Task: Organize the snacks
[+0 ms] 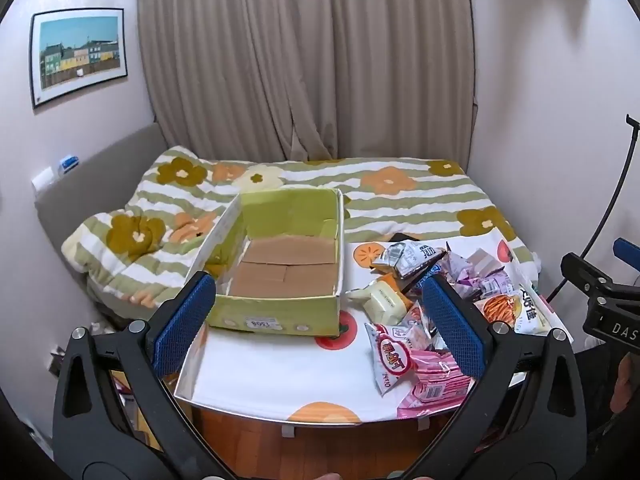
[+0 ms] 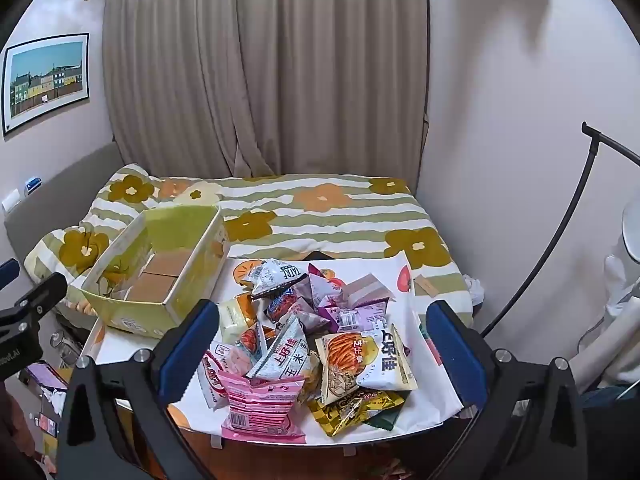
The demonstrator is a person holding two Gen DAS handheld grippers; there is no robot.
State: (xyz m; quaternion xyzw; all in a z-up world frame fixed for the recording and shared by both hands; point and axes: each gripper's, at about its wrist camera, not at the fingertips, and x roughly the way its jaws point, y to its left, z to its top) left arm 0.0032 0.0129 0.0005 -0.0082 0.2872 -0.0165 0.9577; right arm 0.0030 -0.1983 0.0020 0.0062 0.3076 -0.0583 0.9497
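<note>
An empty green cardboard box (image 1: 280, 280) stands on the left of a small table with a white fruit-print cloth (image 1: 276, 372); it also shows in the right wrist view (image 2: 160, 280). A pile of snack packets (image 2: 312, 340) lies on the right of the table, with a pink packet (image 2: 262, 404) at the front; the pile also shows in the left wrist view (image 1: 432, 312). My left gripper (image 1: 316, 324) is open and empty, held before the box. My right gripper (image 2: 324, 344) is open and empty, held above the near side of the pile.
A bed with a green-striped flowered quilt (image 1: 400, 200) lies behind the table, with curtains (image 1: 304, 60) beyond. A black lamp stand (image 2: 560, 232) curves at the right. The right gripper shows at the right edge of the left wrist view (image 1: 600, 300). Clutter lies on the floor at the left (image 2: 52, 384).
</note>
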